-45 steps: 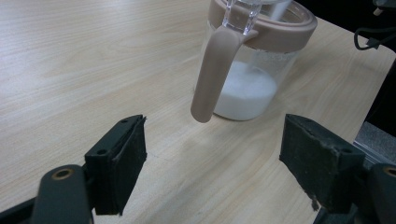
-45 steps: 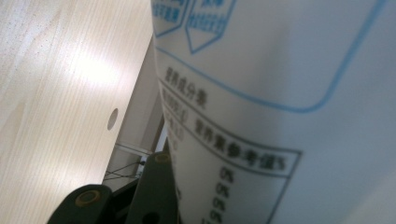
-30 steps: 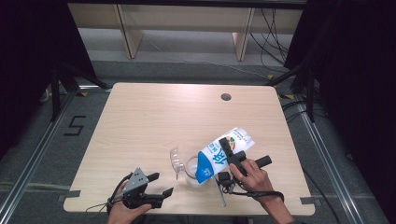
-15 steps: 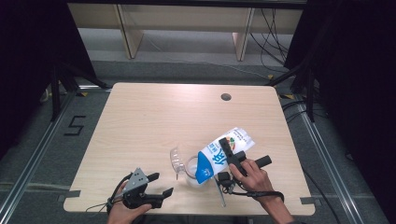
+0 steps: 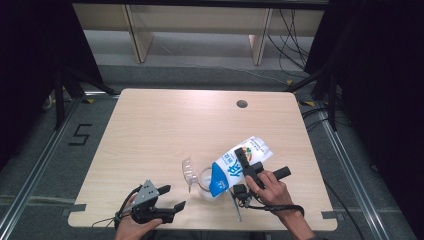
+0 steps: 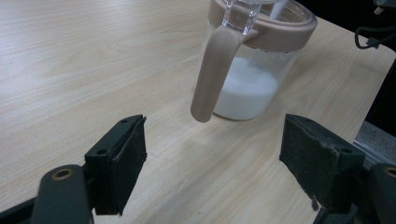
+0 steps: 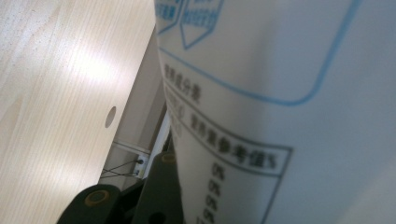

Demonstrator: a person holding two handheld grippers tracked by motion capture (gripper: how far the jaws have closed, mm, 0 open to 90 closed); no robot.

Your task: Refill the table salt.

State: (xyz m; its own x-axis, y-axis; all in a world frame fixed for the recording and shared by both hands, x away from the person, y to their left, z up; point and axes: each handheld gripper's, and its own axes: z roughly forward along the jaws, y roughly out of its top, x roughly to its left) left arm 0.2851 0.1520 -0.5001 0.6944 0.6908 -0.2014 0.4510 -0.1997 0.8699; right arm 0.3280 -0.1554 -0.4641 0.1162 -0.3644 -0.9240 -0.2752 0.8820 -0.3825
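A blue and white milk carton (image 5: pixel 243 159) hangs tilted, spout end down, over a clear jug (image 5: pixel 204 181) near the table's front edge. My right gripper (image 5: pixel 247 168) is shut on the carton, whose printed side (image 7: pixel 289 93) looms beside one black finger (image 7: pixel 161 191). The jug (image 6: pixel 252 70) has a beige rim and handle, and white milk (image 6: pixel 247 88) fills its lower part. A thin white stream enters it from above. Its clear lid flap (image 5: pixel 188 170) stands up. My left gripper (image 5: pixel 169 198) rests open to the jug's left, its jaws (image 6: pixel 215 168) wide apart with nothing between them.
The light wooden table (image 5: pixel 175 125) has a round cable hole (image 5: pixel 242 104) at the back right. A cable loops from the right gripper near the front edge. Metal rails and dark floor surround the table; shelving stands behind it.
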